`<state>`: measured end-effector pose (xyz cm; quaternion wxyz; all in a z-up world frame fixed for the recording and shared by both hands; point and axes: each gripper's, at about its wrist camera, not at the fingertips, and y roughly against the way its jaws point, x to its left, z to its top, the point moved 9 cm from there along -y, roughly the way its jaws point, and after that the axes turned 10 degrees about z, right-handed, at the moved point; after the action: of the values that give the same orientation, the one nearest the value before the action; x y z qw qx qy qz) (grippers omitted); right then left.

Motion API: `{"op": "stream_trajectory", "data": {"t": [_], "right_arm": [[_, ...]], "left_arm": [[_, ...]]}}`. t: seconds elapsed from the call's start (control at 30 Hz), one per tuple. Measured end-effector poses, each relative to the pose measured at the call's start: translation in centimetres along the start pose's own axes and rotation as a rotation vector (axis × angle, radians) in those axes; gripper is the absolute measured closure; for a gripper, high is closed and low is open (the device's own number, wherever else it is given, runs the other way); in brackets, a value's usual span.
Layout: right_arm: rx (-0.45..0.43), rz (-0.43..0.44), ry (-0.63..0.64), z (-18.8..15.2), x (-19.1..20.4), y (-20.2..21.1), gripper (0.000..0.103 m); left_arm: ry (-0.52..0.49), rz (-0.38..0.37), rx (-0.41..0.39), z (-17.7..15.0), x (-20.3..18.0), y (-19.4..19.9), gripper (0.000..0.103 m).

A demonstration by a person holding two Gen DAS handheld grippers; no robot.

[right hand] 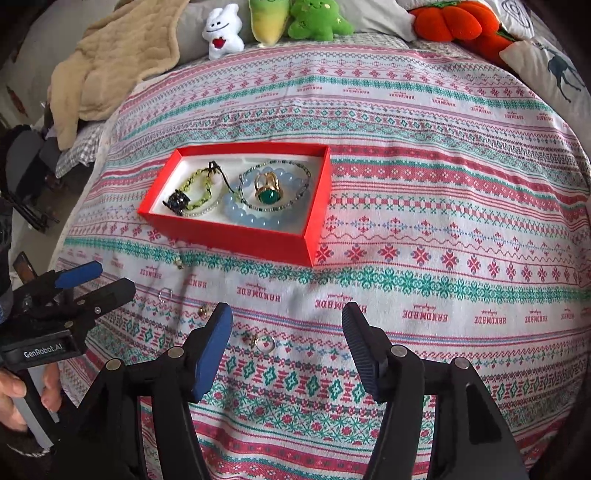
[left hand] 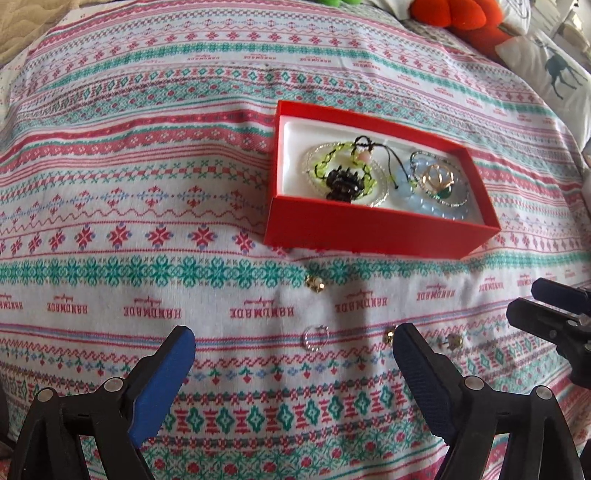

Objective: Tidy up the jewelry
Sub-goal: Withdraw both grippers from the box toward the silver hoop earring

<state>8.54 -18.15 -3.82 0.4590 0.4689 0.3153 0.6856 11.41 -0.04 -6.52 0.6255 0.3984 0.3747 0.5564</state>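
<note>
A red box (left hand: 373, 234) (right hand: 236, 236) on the patterned cloth holds a green bead bracelet (left hand: 332, 162), a pale blue bead bracelet (right hand: 255, 218), a black flower piece (right hand: 179, 202) and a gold ring with a green stone (right hand: 269, 192). Loose on the cloth in front of the box lie a silver ring (left hand: 316, 336) (right hand: 165, 294), small gold pieces (left hand: 314, 284) (left hand: 388, 336) (left hand: 453, 341) and a ring (right hand: 264, 343). My left gripper (left hand: 293, 354) is open above the silver ring. My right gripper (right hand: 287, 328) is open and empty, over the ring.
The patterned cloth (right hand: 443, 184) covers a bed. Plush toys (right hand: 295, 18), an orange plush (right hand: 458, 22), a beige blanket (right hand: 110, 55) and a deer-print pillow (right hand: 554, 70) lie at the far edge. The cloth drops off at the left (right hand: 85, 173).
</note>
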Motion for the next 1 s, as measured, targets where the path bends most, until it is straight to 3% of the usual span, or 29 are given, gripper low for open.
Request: {"op": "stream_trajectory", "data": {"t": [0.27,0.57,0.73,1.0], "right_arm": [[0.066,-0.037,-0.024,-2.8,-1.5,-1.3,0.038],[0.135,-0.066,0.021,-5.5,-1.5,-3.1,0.038],[0.131,-0.122,0.104,-5.6,-0.7,-3.6,0.038],[0.098,-0.136,0.163,-5.5,-0.5,-4.1,0.038]], "left_arm": [[0.043,-0.014,0.077,-2.8,2.1,-1.1,0.013],[-0.018,0.012,0.107,-5.6,2.9,-2.4,0.013],[-0.075,0.048,0.078,-6.2,2.7,-2.6,0.013],[-0.214,0.107,0.005,-5.9,0.8,-3.0,0.018]]}}
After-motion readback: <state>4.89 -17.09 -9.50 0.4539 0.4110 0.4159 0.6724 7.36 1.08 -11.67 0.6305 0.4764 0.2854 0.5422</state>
